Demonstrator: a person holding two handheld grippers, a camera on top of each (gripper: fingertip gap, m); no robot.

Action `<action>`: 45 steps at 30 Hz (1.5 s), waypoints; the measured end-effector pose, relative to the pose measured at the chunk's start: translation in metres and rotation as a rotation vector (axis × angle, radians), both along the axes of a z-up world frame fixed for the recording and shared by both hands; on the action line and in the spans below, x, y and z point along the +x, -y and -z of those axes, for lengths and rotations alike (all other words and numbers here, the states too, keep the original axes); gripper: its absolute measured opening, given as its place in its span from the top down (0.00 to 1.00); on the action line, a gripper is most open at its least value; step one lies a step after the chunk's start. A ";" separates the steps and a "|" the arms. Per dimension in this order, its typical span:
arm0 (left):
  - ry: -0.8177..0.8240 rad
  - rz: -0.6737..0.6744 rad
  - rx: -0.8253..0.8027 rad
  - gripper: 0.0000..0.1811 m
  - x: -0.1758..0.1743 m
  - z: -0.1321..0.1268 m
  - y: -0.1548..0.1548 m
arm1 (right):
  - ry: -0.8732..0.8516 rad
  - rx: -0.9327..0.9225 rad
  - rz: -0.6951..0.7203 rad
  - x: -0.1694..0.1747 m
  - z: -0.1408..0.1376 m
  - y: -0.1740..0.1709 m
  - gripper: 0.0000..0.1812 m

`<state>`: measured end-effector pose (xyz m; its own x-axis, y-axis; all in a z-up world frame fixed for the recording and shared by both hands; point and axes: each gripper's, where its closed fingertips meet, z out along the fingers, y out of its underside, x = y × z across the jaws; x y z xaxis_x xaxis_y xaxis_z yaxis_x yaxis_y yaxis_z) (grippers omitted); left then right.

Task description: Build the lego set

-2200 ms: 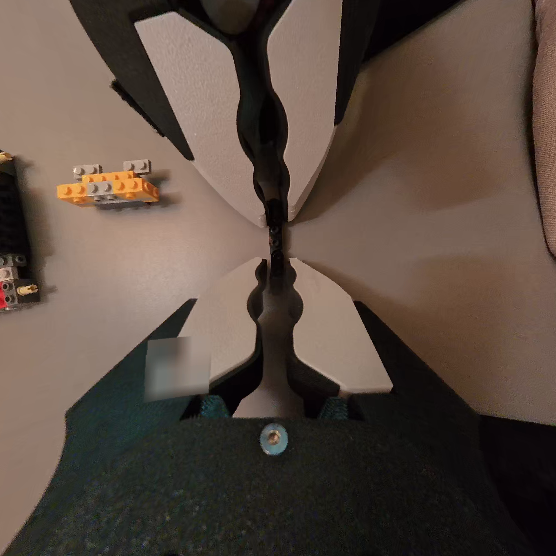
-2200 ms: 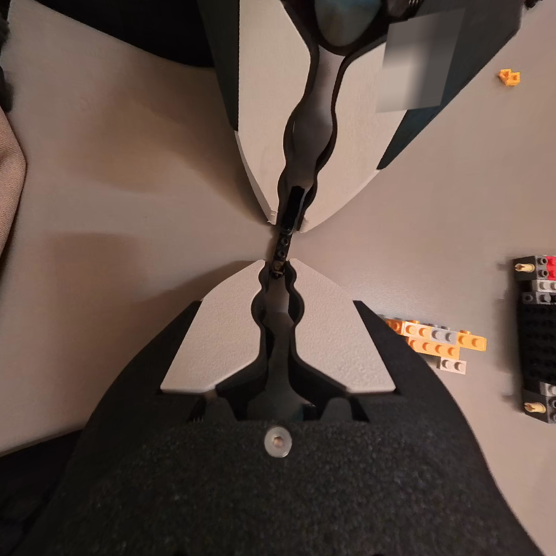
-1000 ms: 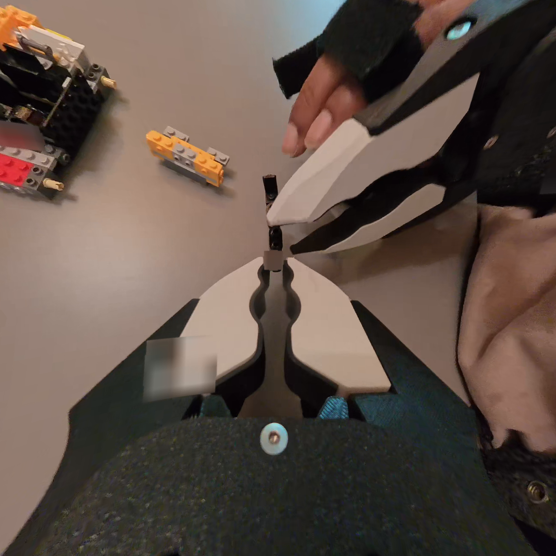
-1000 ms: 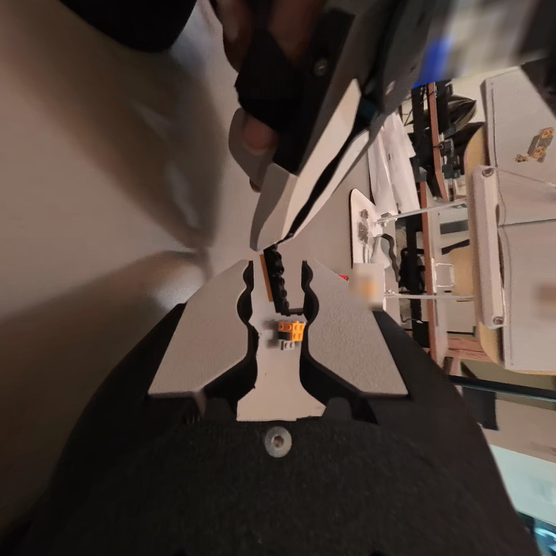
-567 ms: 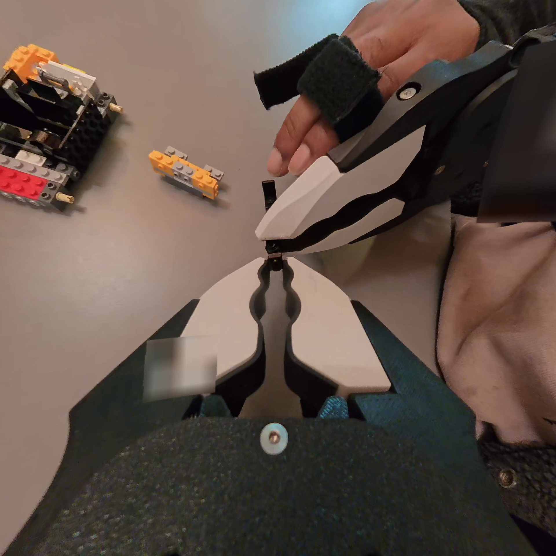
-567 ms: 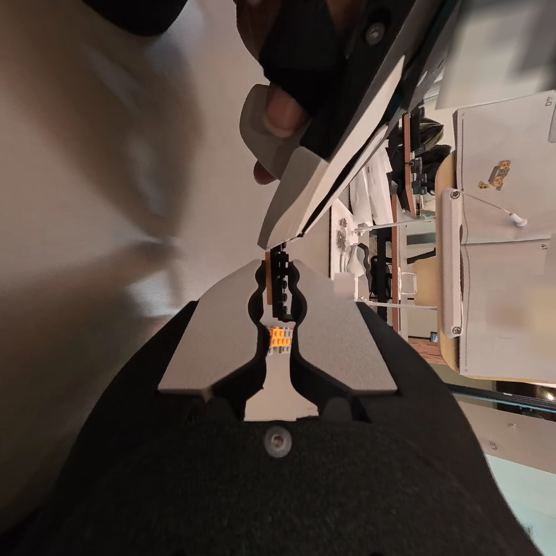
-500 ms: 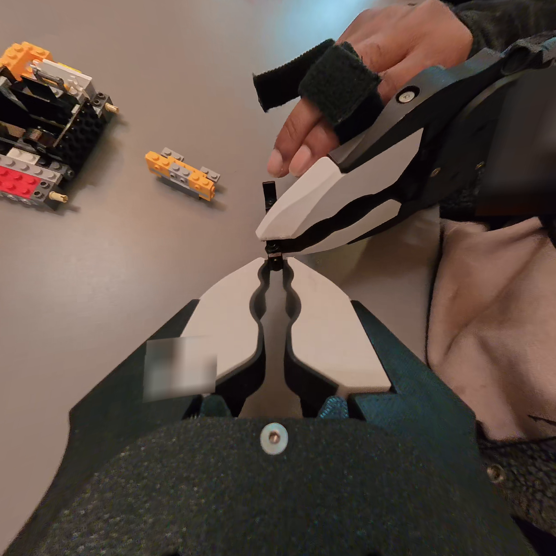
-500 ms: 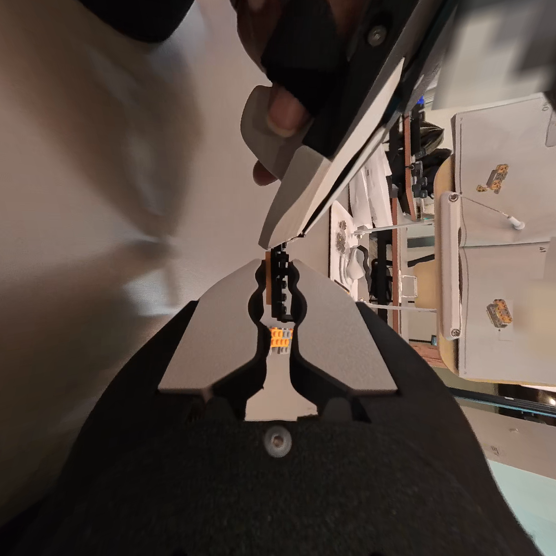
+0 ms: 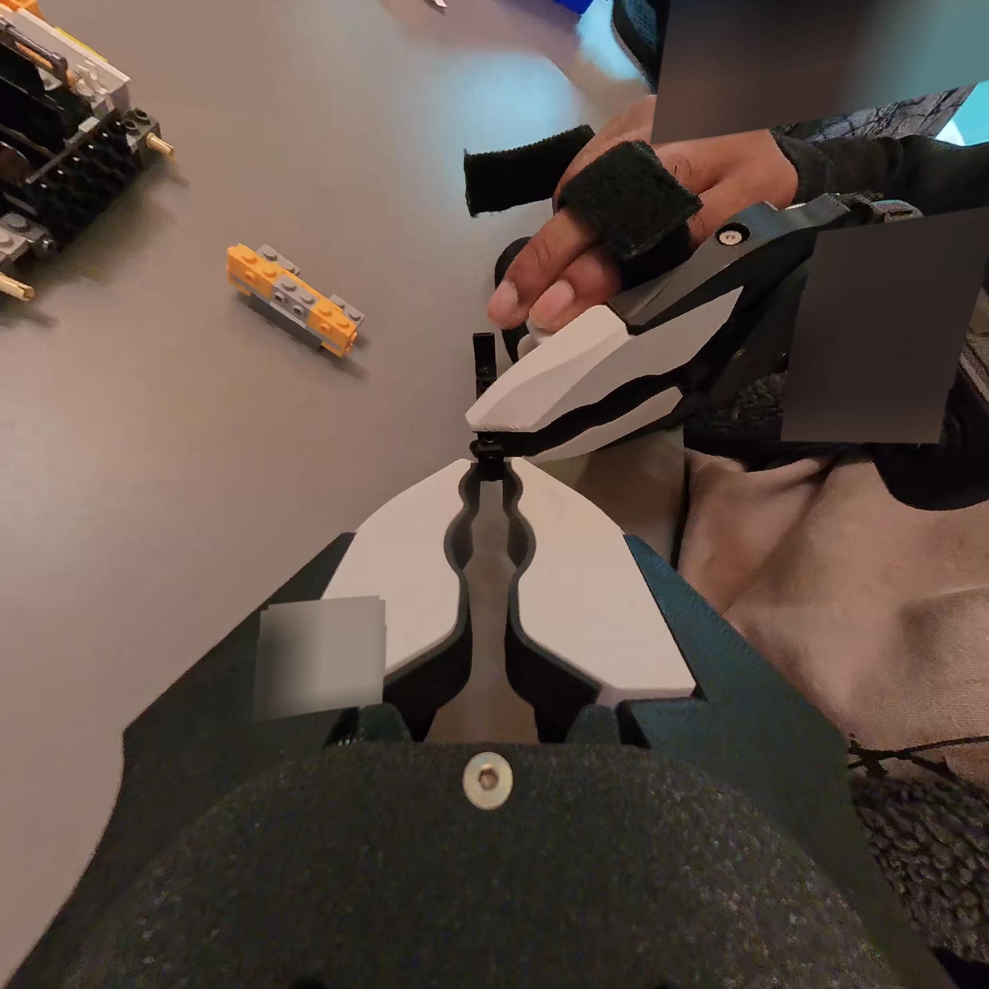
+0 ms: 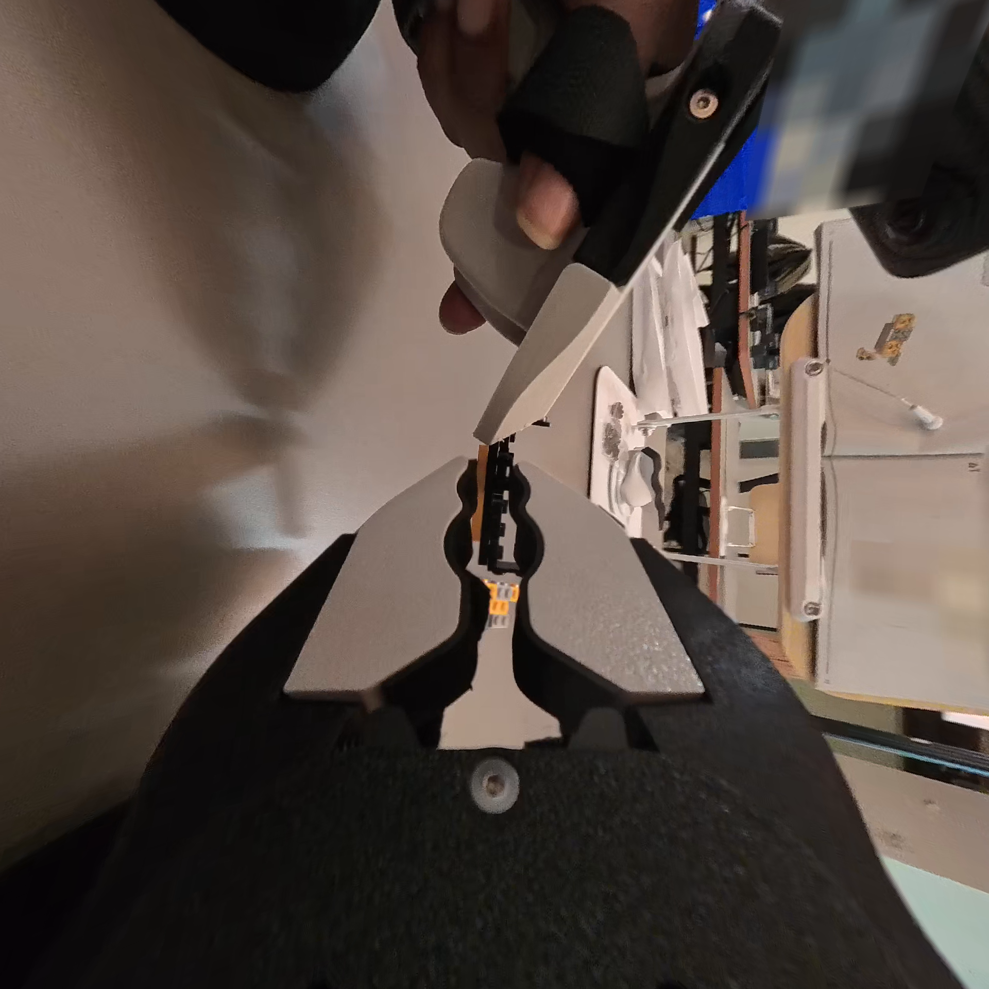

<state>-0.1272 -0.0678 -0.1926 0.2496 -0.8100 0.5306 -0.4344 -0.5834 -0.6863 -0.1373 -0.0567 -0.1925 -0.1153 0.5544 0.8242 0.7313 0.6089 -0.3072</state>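
My left gripper (image 9: pixel 488 466) is shut on the lower end of a thin black studded Lego strip (image 9: pixel 483 353), which I hold upright above the grey table (image 9: pixel 187 508). My right gripper (image 9: pixel 484 434) comes in from the right, tip to tip with the left, and is shut on the same strip just above it. In the right wrist view my right gripper (image 10: pixel 495 473) clamps the black strip (image 10: pixel 500 514), which has an orange edge. The left gripper (image 10: pixel 507 428) reaches down onto its far end.
An orange and grey brick sub-assembly (image 9: pixel 294 297) lies on the table to the left; it also shows through the jaw gap in the right wrist view (image 10: pixel 502 605). A large black Lego build (image 9: pixel 64 144) stands far left. A beige cloth (image 9: pixel 803 562) lies at right.
Both grippers turned from facing down at the table to a low side-on angle. The right gripper opened, then shut again on the strip. Almost nothing has moved in the last half second.
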 end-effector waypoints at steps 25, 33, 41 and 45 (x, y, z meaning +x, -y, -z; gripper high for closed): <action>0.051 -0.029 -0.032 0.96 -0.002 0.003 -0.005 | 0.024 0.008 0.047 -0.003 0.005 -0.008 0.94; 0.022 -0.054 -0.003 0.96 -0.003 0.009 -0.009 | 0.044 0.052 0.080 -0.003 0.011 -0.013 0.94; 0.020 -0.020 0.031 0.96 -0.002 0.009 -0.005 | 0.023 0.017 0.088 0.000 0.011 -0.009 0.94; 0.029 -0.028 0.026 0.96 -0.001 0.009 -0.006 | -0.011 0.032 0.103 0.001 0.010 -0.010 0.94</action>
